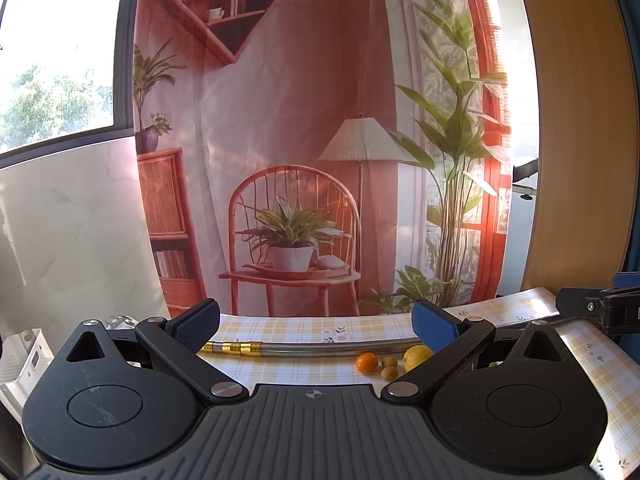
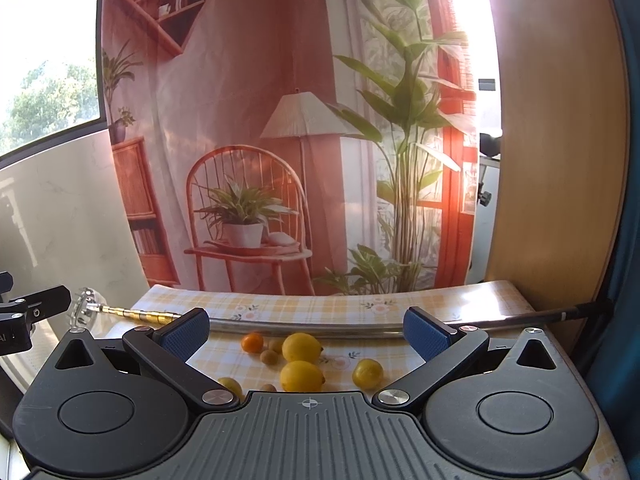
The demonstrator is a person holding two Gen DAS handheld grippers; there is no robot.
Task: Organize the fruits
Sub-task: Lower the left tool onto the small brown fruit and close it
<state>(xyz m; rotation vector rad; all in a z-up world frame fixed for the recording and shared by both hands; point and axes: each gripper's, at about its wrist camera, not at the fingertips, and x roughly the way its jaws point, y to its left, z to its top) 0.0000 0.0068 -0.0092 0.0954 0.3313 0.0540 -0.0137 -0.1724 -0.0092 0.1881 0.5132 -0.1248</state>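
Right hand-held gripper (image 2: 306, 330) and left hand-held gripper (image 1: 316, 326), both spread wide, empty, above the table (image 2: 460, 304). Nearest lemon (image 2: 301, 376): long axis left-right, nipple pointing right. Judged firm, light, waxy; grip across the middle. Beyond: second lemon (image 2: 301, 347), small orange (image 2: 252, 342), then a metal rod (image 2: 304, 328).
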